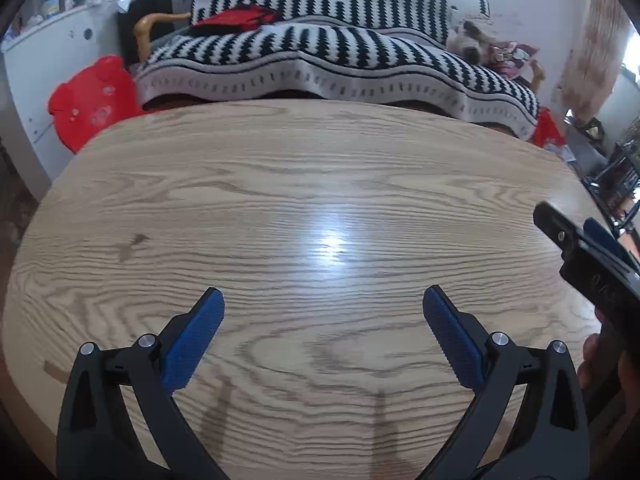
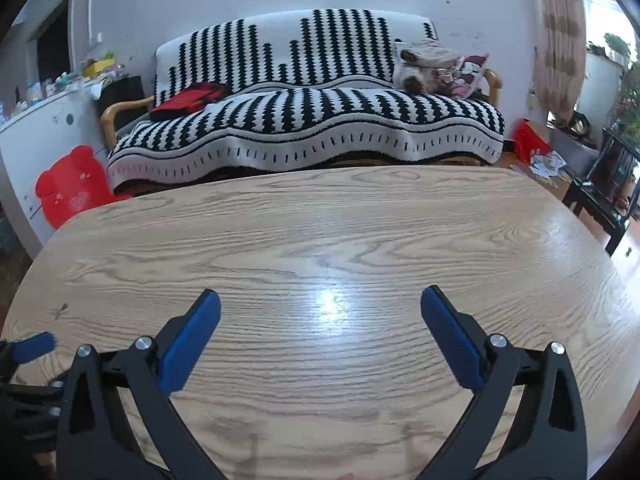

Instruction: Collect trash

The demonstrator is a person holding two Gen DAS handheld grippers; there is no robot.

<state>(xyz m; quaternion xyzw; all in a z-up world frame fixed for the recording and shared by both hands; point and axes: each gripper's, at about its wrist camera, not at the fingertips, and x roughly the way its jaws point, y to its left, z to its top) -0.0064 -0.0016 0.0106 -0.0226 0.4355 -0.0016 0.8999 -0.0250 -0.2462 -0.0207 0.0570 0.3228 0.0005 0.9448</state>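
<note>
Grippers side by side over wooden table, left gripper jaws spread wide and gripping nothing, right gripper likewise, striped sofa beyond.

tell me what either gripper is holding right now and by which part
Nothing is held. The left gripper and the right gripper both hover open over the wooden table, with only bare tabletop between their blue fingers.
</note>
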